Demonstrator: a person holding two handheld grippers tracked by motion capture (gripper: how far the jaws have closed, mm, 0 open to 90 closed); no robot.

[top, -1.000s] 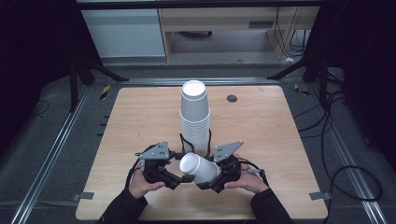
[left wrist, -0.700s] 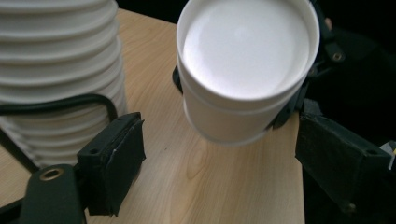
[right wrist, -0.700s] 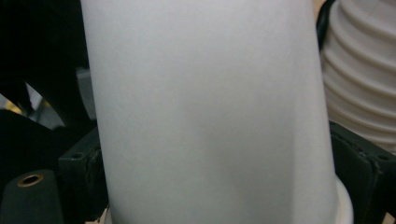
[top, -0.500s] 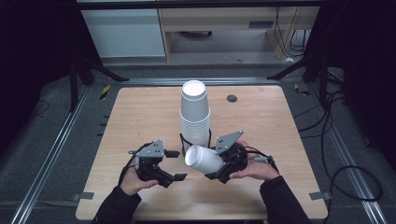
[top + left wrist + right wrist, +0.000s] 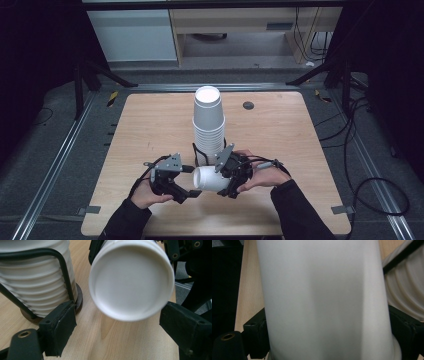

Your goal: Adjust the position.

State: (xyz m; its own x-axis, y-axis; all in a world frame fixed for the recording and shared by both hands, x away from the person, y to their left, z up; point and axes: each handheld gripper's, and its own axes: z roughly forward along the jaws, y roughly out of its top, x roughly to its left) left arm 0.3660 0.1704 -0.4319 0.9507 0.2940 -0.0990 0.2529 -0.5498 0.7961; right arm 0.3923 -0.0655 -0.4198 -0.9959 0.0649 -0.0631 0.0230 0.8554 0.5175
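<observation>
In the right gripper view the cup [image 5: 322, 300] runs past the top and bottom edges and hides most of both jaws. In the left gripper view the cup stack [image 5: 35, 277] is cut off at top and left.

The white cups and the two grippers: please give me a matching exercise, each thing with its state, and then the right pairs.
1. single cup
2. cup stack
3. left gripper
4. right gripper

a. upright in a black wire holder
b. jaws apart, gripping nothing
c. lying sideways, off the table
d. shut on a cup's wall

Pairs: 1-c, 2-a, 3-b, 4-d
</observation>
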